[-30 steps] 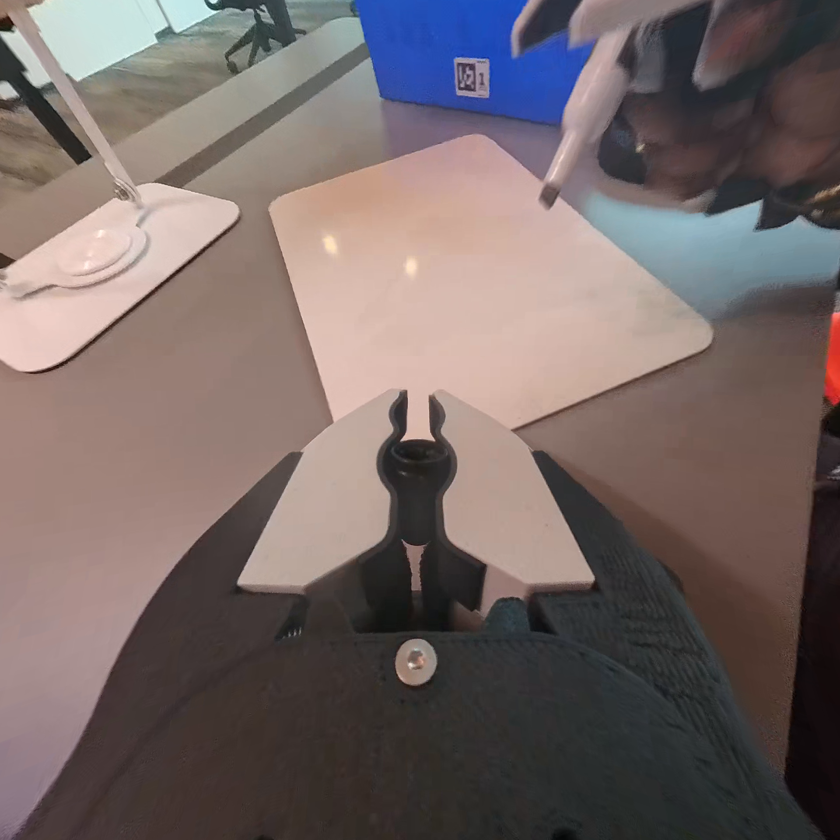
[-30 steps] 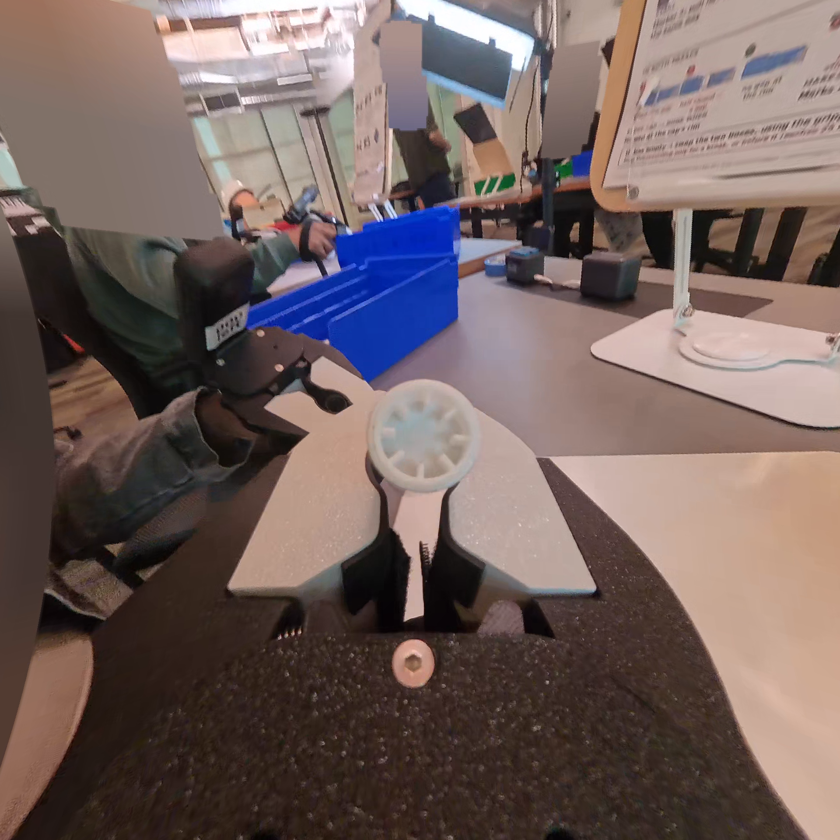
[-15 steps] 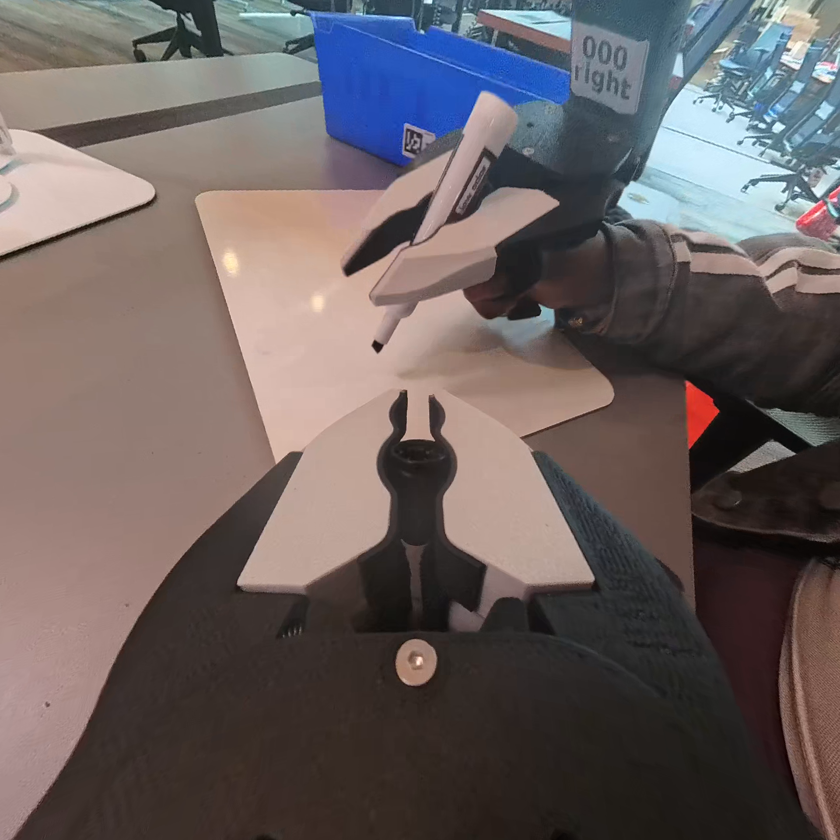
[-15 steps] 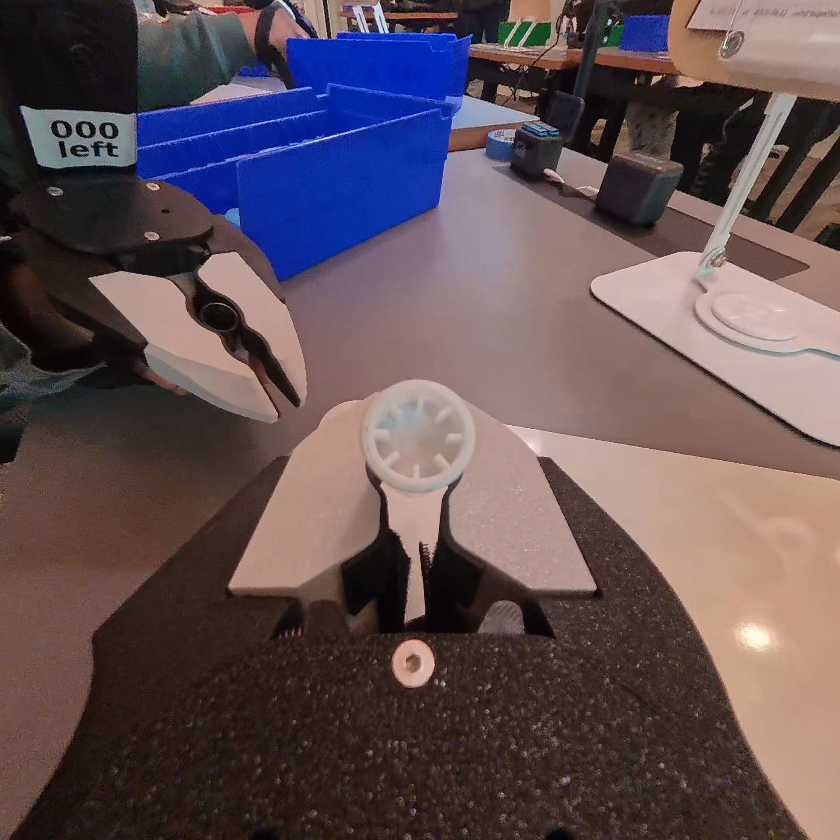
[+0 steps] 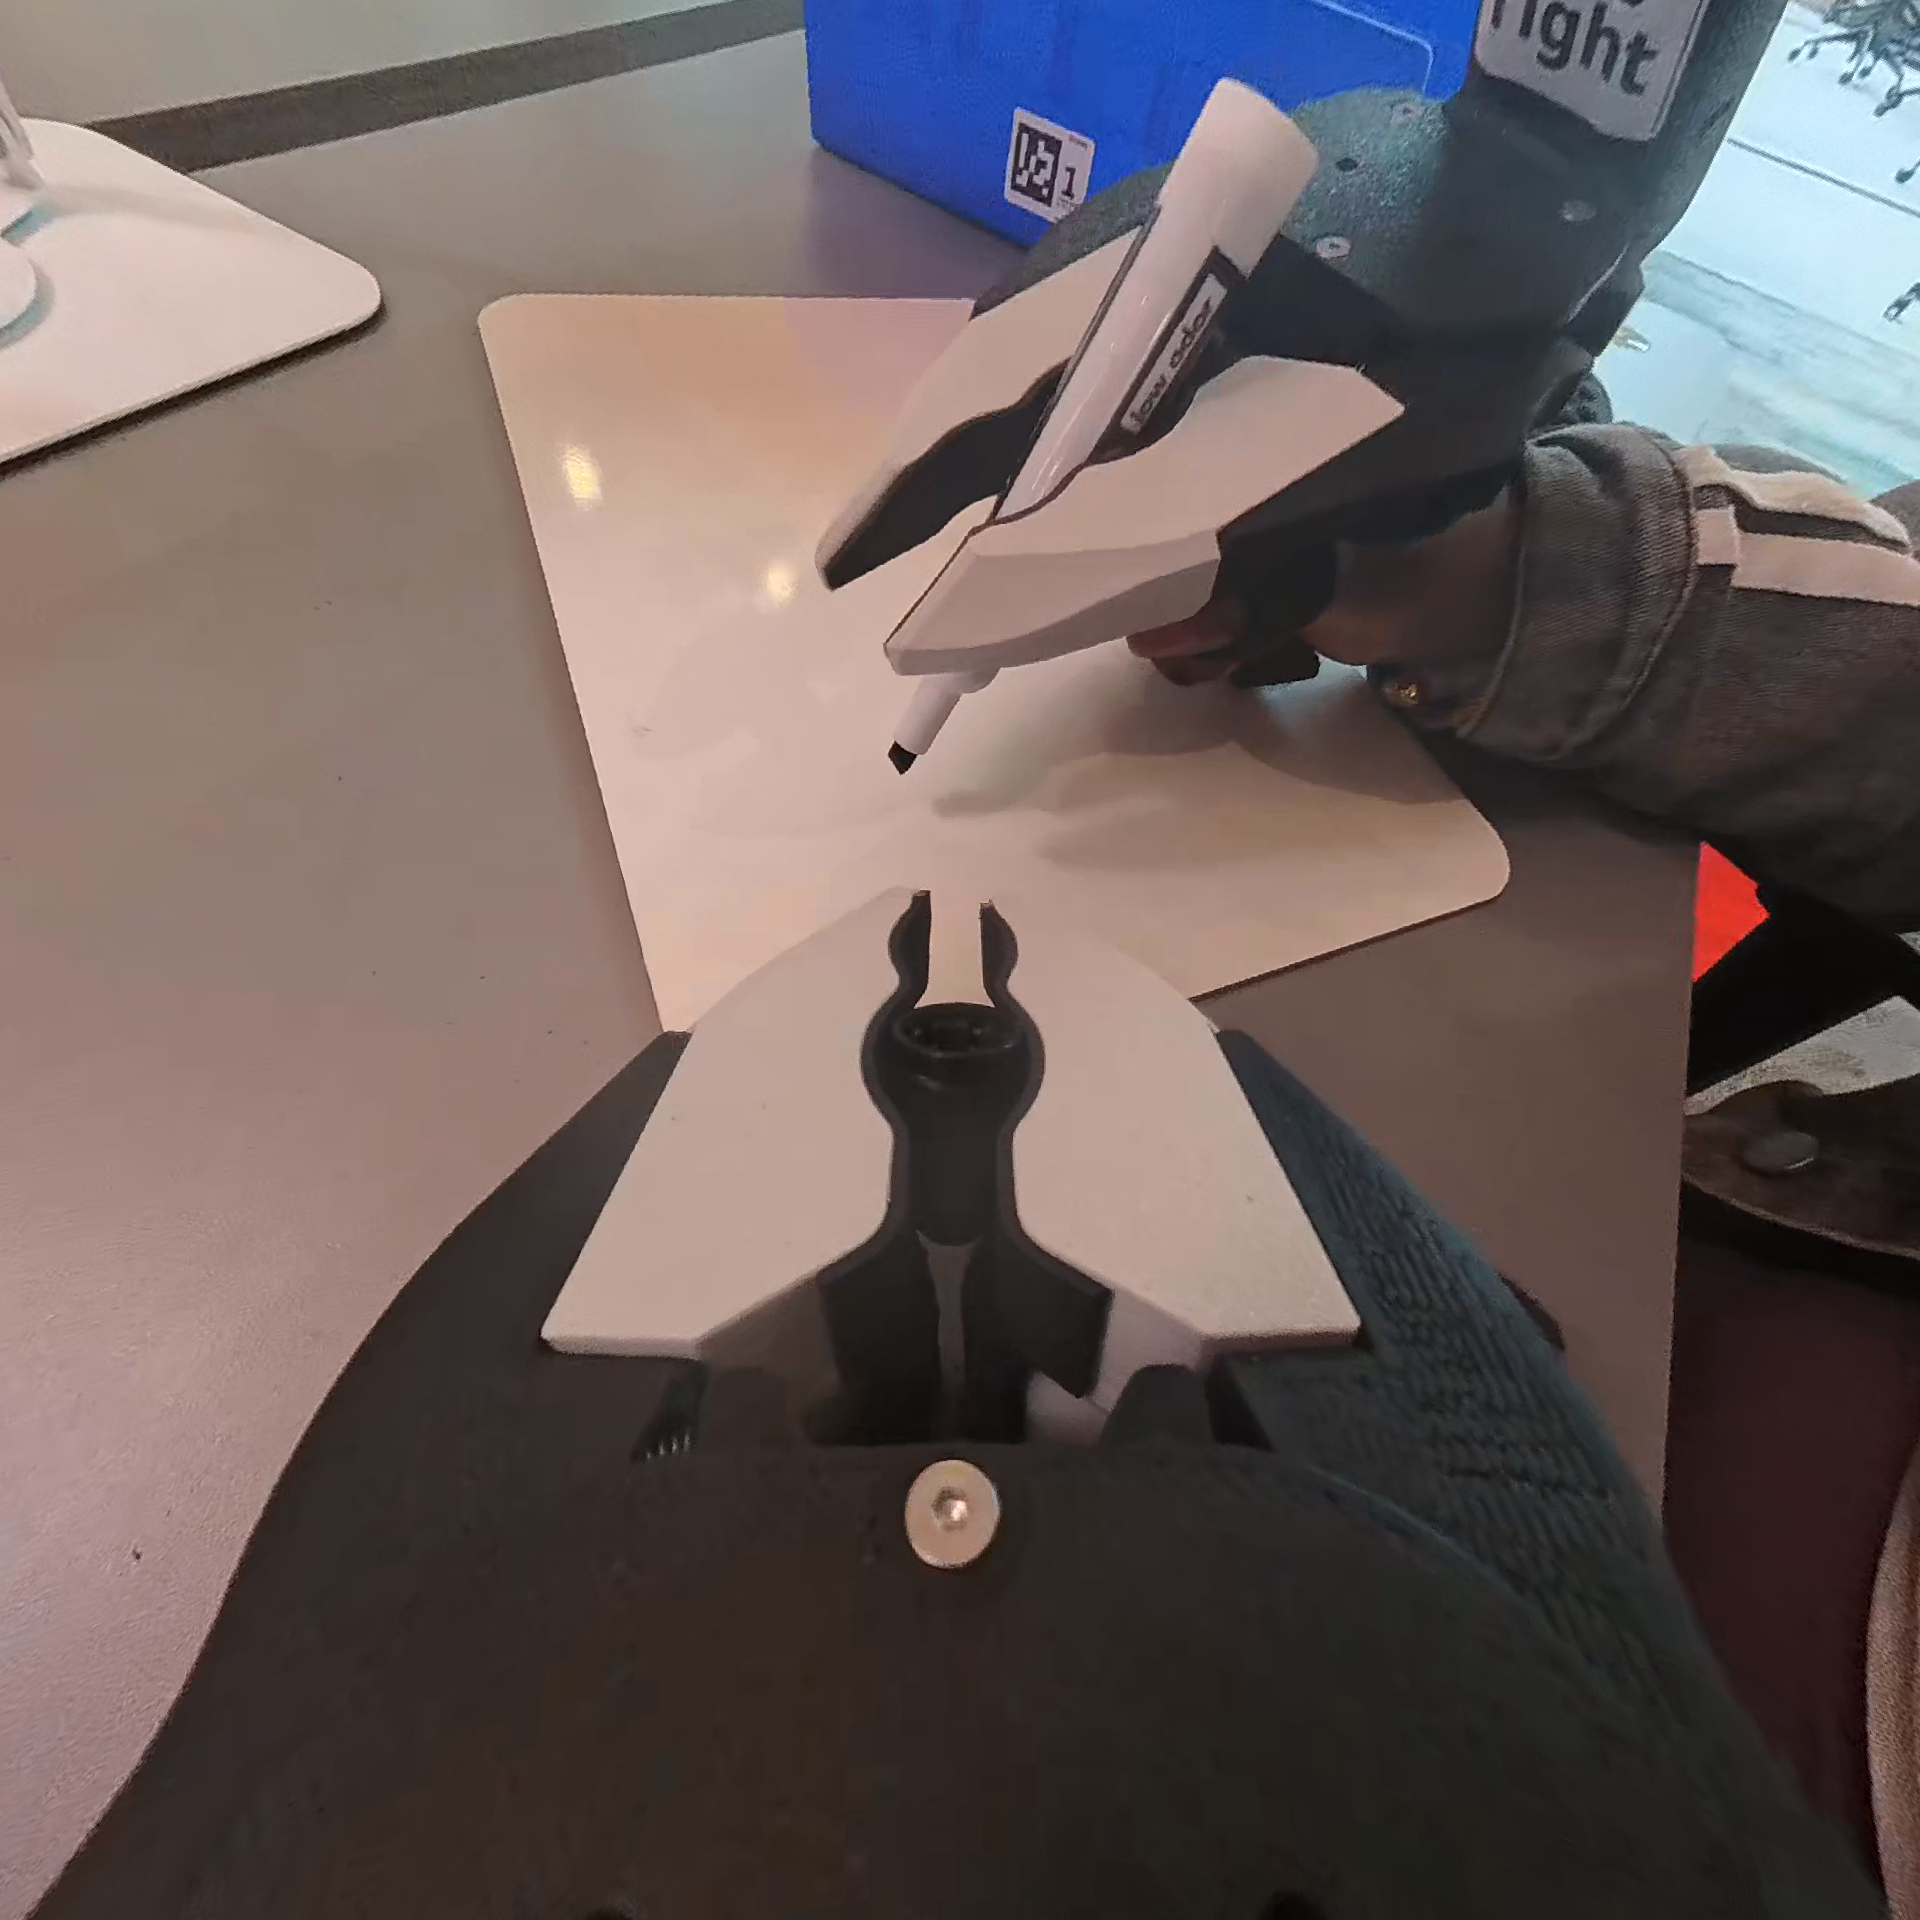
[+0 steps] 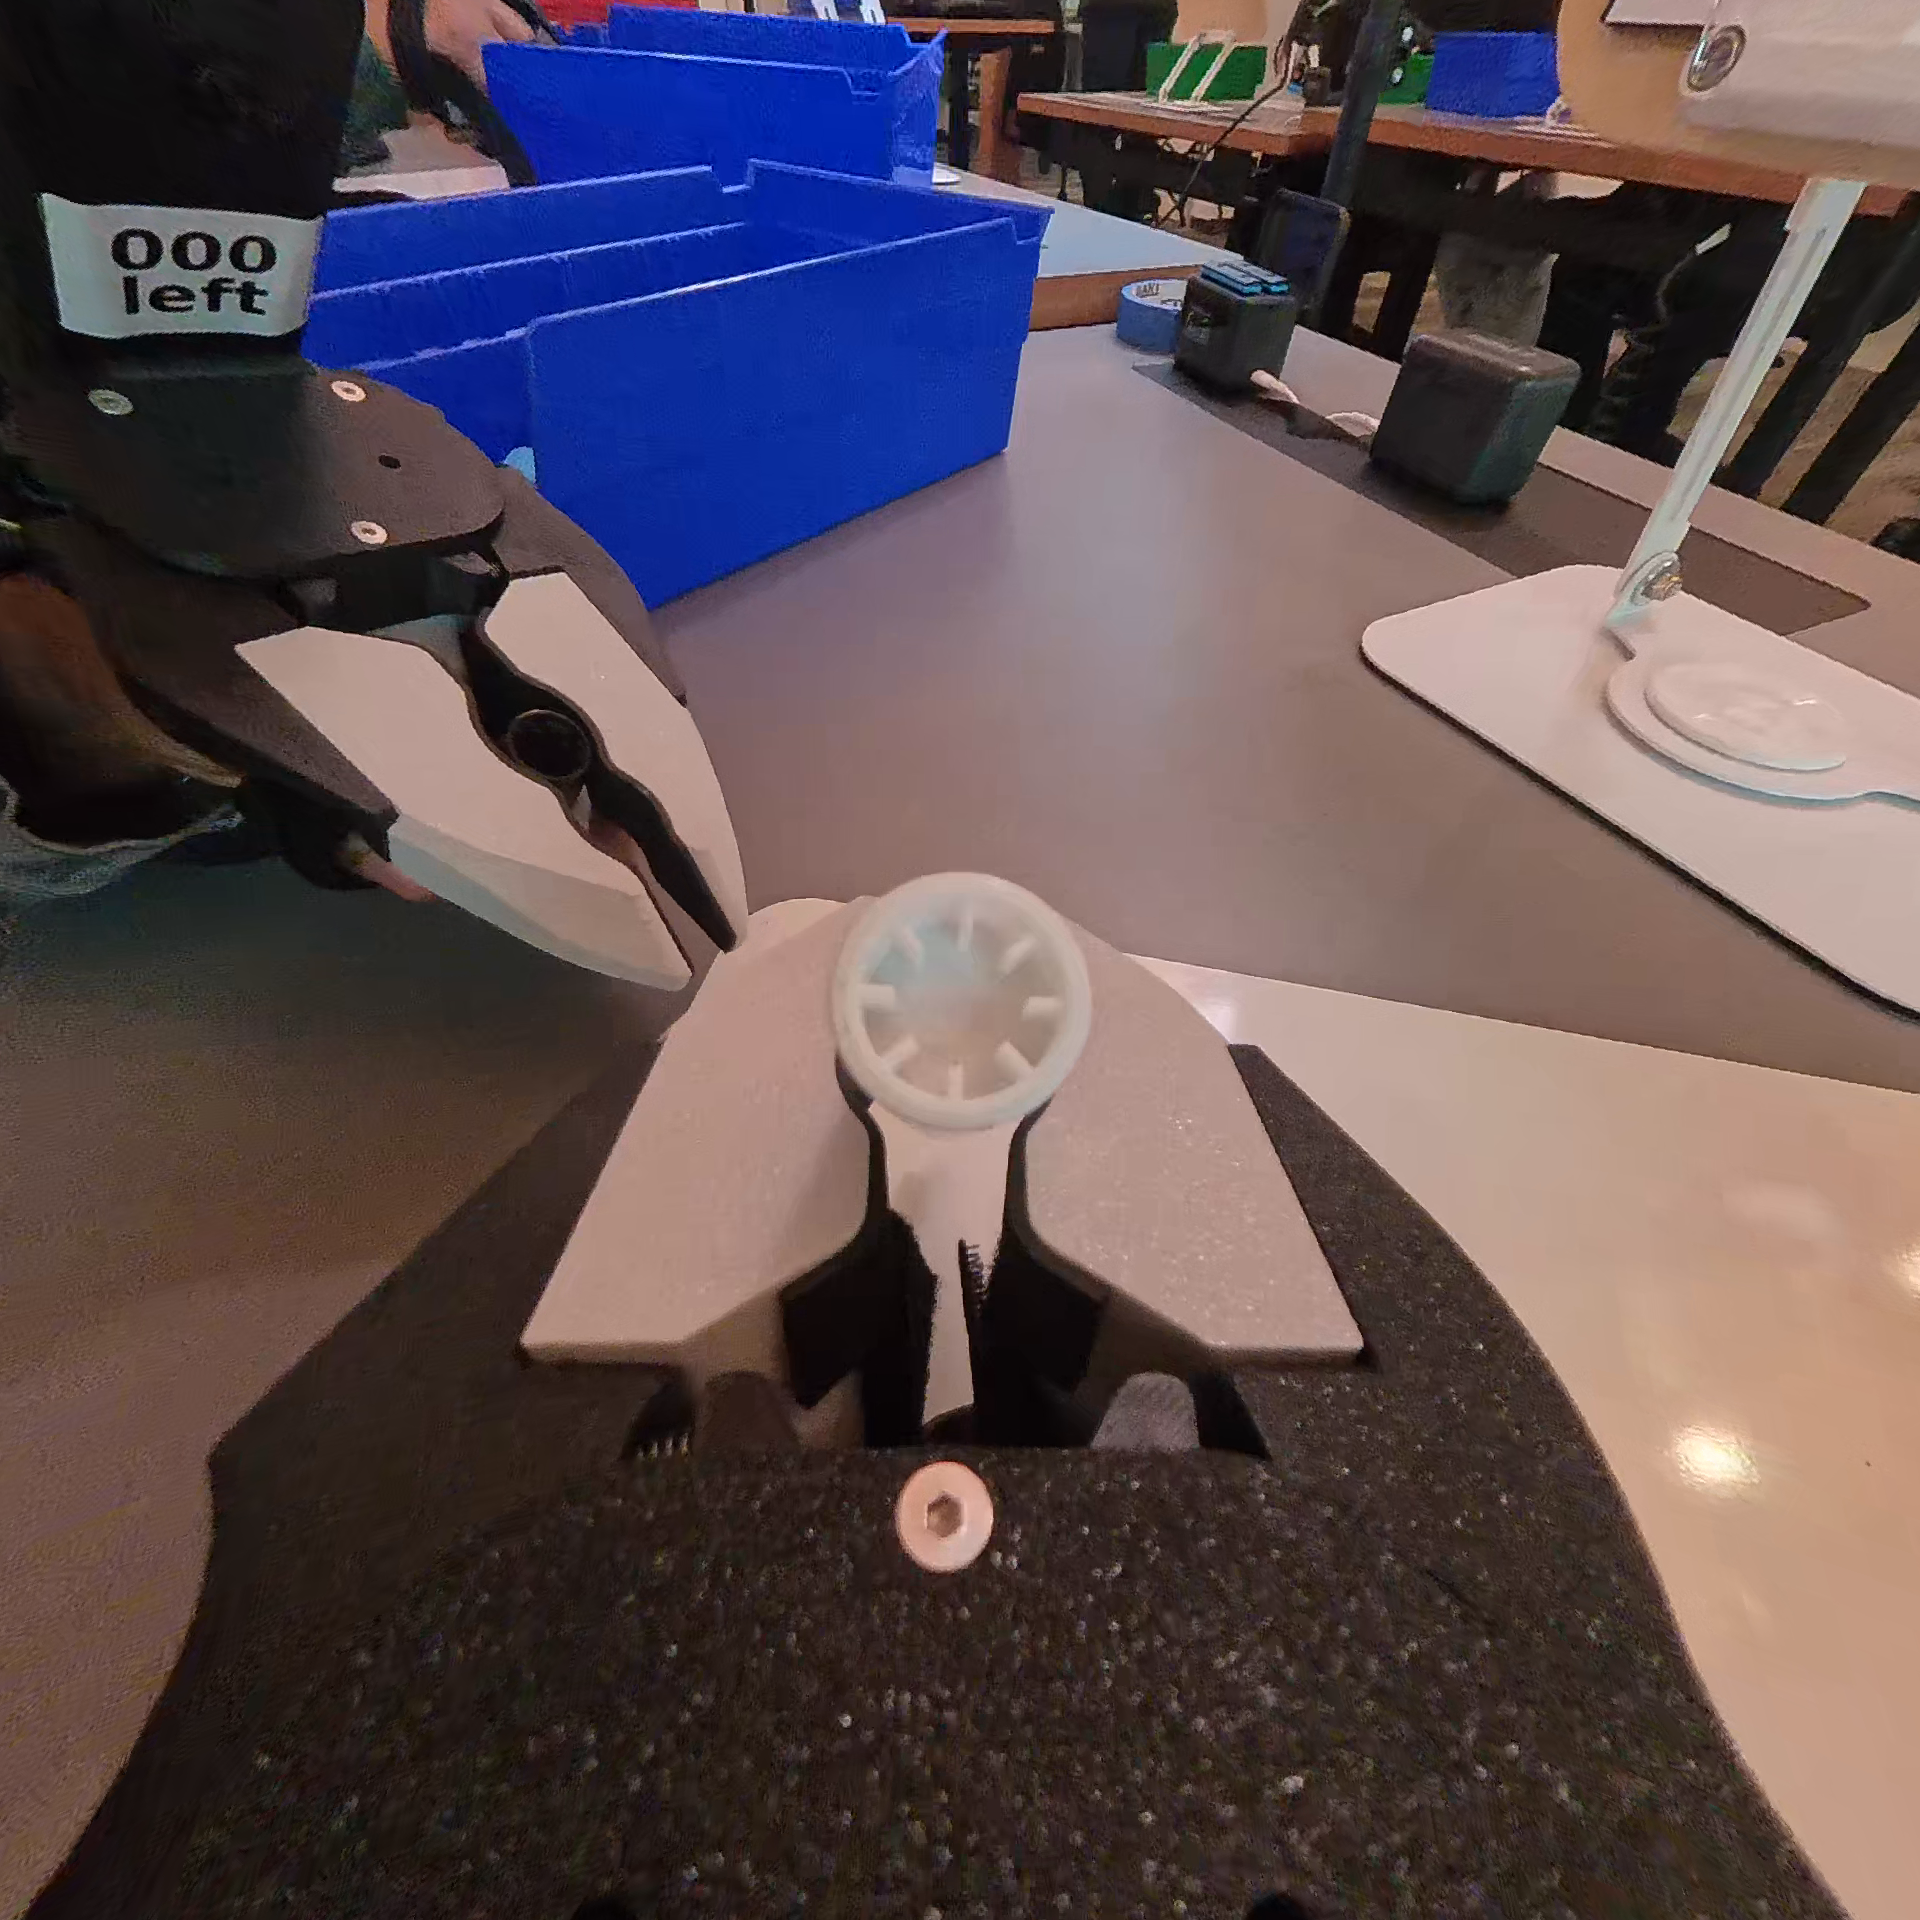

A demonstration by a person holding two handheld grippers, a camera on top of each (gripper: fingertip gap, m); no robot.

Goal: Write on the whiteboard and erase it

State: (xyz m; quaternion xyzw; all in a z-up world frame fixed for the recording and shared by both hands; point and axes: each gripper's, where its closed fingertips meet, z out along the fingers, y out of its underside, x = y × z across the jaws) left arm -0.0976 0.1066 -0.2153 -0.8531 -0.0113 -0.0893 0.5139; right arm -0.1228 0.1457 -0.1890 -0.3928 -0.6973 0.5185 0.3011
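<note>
The whiteboard (image 5: 727, 499) lies flat on the grey table; it also shows in the right wrist view (image 6: 1558, 1195). My right gripper (image 5: 868, 613) is shut on a white marker (image 5: 1143, 312), held slanted with its black tip (image 5: 902, 758) pointing down just above the board's near part. In the right wrist view the marker's round back end (image 6: 961, 1003) sticks up between my right gripper's (image 6: 935, 935) fingers. My left gripper (image 5: 953, 909) is shut on a black marker cap (image 5: 951, 1049) and hovers at the board's near edge. It shows in the right wrist view (image 6: 707, 956) with the cap (image 6: 545, 743).
A blue bin (image 5: 935, 104) stands behind the board and shows divided in the right wrist view (image 6: 769, 416). A white stand base (image 5: 156, 312) sits at the left, also in the right wrist view (image 6: 1538, 707). Small dark boxes (image 6: 1475, 416) and blue tape (image 6: 1148, 312) lie farther back. One gripper's finger ends stand about 5 cm off the other's.
My right gripper has swung in over the whiteboard with the marker and lowered its tip toward the surface. My left gripper has turned right and still holds the cap.
</note>
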